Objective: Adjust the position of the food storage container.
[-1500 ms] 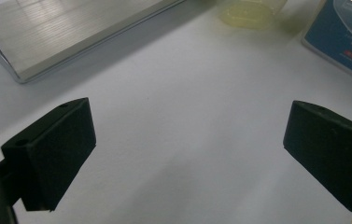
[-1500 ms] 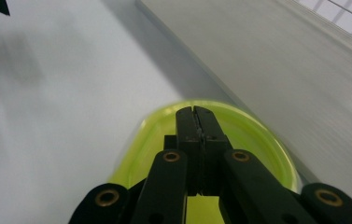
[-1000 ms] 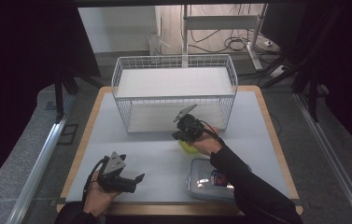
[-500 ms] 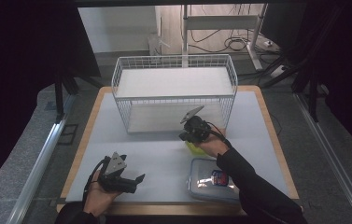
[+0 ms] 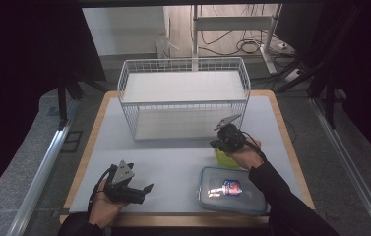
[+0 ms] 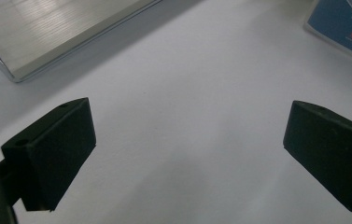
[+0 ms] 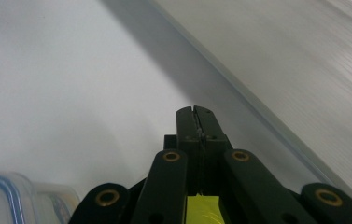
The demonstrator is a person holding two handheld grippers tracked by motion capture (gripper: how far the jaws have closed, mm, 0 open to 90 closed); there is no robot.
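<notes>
1. We find the yellow item (image 5: pixel 222 158) just in front of the wire basket (image 5: pixel 183 104), apparently pinched by the clenched right gripper (image 7: pixel 197 114) for carrying.
2. Left gripper (image 5: pixel 141 191), released, idles well before the basket.
3. Lidded container (image 5: pixel 232 191) lies nearer on the desk (image 5: pixel 173 162).

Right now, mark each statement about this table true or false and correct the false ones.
1. The left gripper has its jaws wide apart. True.
2. The right gripper is open. False: its jaws are pressed together, and a yellow thing shows beneath them.
3. The lidded container sits inside the wire basket. False: it lies on the table, near the front edge.
4. The wire basket stands at the far side of the table. True.
5. The left gripper holds the container. False: nothing is between its jaws.
</notes>
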